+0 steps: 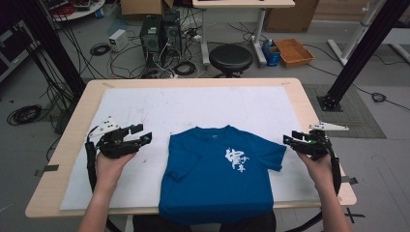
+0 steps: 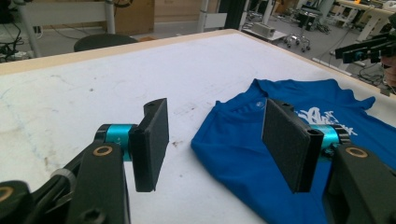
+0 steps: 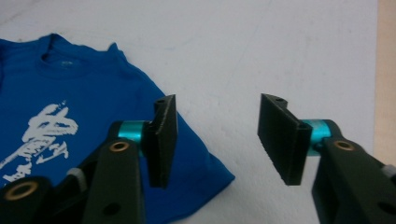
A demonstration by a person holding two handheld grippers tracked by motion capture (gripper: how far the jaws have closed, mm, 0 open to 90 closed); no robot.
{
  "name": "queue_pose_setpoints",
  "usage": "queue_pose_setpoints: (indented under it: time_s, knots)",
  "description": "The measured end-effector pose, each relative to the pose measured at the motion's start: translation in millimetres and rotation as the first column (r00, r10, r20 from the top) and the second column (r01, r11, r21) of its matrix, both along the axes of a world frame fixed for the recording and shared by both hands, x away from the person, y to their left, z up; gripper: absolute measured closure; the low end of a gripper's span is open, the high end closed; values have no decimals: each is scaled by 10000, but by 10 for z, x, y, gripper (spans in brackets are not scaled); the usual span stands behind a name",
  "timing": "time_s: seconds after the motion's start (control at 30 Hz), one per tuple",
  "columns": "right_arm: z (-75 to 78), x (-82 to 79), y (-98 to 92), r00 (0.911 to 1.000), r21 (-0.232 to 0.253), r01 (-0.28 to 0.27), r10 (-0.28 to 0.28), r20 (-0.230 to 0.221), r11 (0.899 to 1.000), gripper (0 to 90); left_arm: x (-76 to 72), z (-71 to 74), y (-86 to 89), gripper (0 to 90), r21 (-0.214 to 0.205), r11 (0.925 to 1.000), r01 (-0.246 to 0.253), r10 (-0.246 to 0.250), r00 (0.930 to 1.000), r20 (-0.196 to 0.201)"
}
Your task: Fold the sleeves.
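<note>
Shirt [image 1: 220,174] is lying flat and face up in the middle of the table [image 1: 300,96], collar pointing away from the person and hem hanging over the near edge, so its long axis is running from the person outward. Each claw is sitting to one side of it, aiming inward across that axis. The left claw [image 1: 140,134] is hovering over the white sheet [image 1: 159,106] just off the left sleeve [image 1: 180,164], jaws standing wide with nothing between them; in the left gripper view [image 2: 215,144] the sleeve is lying ahead and to the right of the pads. The right claw [image 1: 291,139] is hanging just beside the right sleeve [image 1: 275,157], jaws parted and gripping nothing; in the right gripper view [image 3: 215,140] the sleeve's tip [image 3: 205,179] is showing under the left pad, though whether that pad is touching cloth is hard to judge. The right claw is probably the nearer to its sleeve, so it likely needs only a short reach inward.
</note>
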State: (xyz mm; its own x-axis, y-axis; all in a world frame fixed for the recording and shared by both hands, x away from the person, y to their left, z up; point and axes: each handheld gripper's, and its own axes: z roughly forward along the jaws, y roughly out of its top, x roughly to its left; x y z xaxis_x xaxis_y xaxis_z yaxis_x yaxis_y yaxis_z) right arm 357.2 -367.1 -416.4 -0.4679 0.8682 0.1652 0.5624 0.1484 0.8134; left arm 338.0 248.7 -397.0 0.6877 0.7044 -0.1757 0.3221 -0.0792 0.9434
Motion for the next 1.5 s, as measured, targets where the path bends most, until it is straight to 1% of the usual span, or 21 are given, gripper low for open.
queue_pose_setpoints:
  time_s: [0.17,0.23,0.27,0.37,0.43,0.47,0.53,0.57,0.63,0.67,0.73,0.8,0.83,0.87,1.03,1.17,1.2,1.37,1.43,1.47,1.5]
  knots:
    - [-98,35,-98,9957,297,450,-424,-819,9985,564,9,-36,25,414,97,10000,14,-13,9999,-127]
    - [-115,37,-115,9943,357,459,-422,-976,9983,575,13,-45,16,414,169,9998,95,-92,9998,-183]
    - [-146,47,-130,9918,403,410,-358,-1223,9983,583,16,-55,3,414,150,9998,105,-102,9998,-196]
    - [-183,58,-120,9894,368,350,-294,-1422,9987,605,20,-62,-4,414,173,9997,180,-176,9996,-198]
    - [-200,70,-96,9880,278,286,-240,-1528,9992,618,22,-66,-7,417,232,9995,209,-205,9996,-197]
    - [-207,76,-83,9879,232,196,-157,-1544,9995,621,23,-68,-8,417,78,9996,284,-282,9992,-277]
    - [-214,81,-65,9869,171,170,-140,-1604,9997,621,22,-66,-4,420,39,9994,344,-343,9991,-262]
    - [-235,97,-36,9852,4,57,-55,-1713,10000,634,19,-65,-9,425,18,9994,345,-344,9992,-223]
    - [-248,104,-23,9839,-102,3,-21,-1785,9999,646,17,-66,-12,426,119,9992,376,-373,9991,-222]
    - [-276,115,-4,9825,-284,-134,79,-1859,9995,707,17,-72,-18,426,75,9993,375,-372,9989,-278]
    - [-282,114,9,9838,-456,-195,110,-1788,9988,779,22,-83,-16,426,83,9994,344,-341,9988,-353]
    - [-265,105,5,9846,-347,-314,249,-1733,9989,850,27,-92,-10,427,105,9994,327,-323,9986,-411]
    - [-265,105,5,9846,-347,-314,249,-1733,9989,850,28,-96,-12,427,58,9995,325,-322,9985,-440]
    - [-231,81,2,9867,-239,-347,305,-1599,9991,890,30,-96,-7,426,91,9994,321,-317,9986,-424]
    - [-97,30,14,9907,157,-427,444,-1285,9990,894,33,-98,5,428,40,9995,318,-316,9984,-467]
    - [-39,10,49,9913,242,-573,597,-1173,9981,894,41,-108,1,427,-13,9995,304,-304,9982,-512]
    - [42,-25,125,9908,238,-741,763,-1116,9970,894,48,-116,-3,428,-120,9990,426,-432,9977,-527]
    - [166,-86,278,9889,208,-1067,1083,-1017,9941,894,59,-123,-15,428,-222,9985,507,-521,9966,-638]
    - [236,-106,366,9885,152,-1170,1180,-945,9930,894,64,-125,-19,427,-247,9983,521,-538,9960,-712]
    - [300,-116,470,9879,99,-1310,1313,-829,9913,894,65,-125,-20,428,-269,9983,514,-532,9958,-748]
    - [300,-116,470,9879,99,-1310,1313,-829,9913,894,67,-123,-19,428,-262,9982,546,-565,9955,-765]
